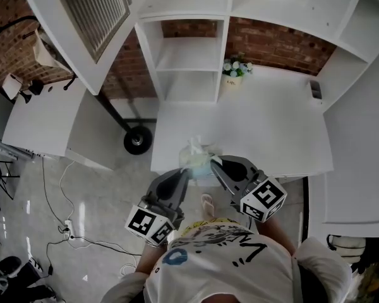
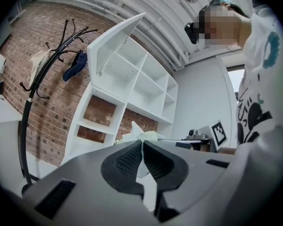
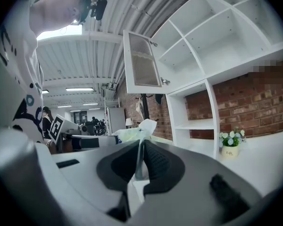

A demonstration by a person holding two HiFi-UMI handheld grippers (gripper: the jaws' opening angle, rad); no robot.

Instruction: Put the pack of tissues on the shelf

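Tissue pack (image 1: 199, 161) held crosswise, tissue upward.

The T-shirt (image 1: 221, 283) is white with black scribbles and a blue ring. The left gripper (image 1: 186, 170) and right gripper (image 1: 213, 163) are grey, with black ribbed pads (image 2: 127, 161) and black-and-white marker cubes (image 1: 150, 225).

White desk (image 1: 271, 128) — shelf unit (image 1: 188, 69), flower pot (image 1: 232, 77) beside it, dark object (image 1: 315, 89) far right

Red brick wall (image 1: 271, 43) behind white shelf unit (image 1: 189, 59); white desk (image 1: 271, 128) with small flower pot (image 1: 232, 74). Glossy pale floor (image 1: 98, 194), trailing cables (image 1: 67, 227). Black coat rack (image 2: 29, 102) against the brick.
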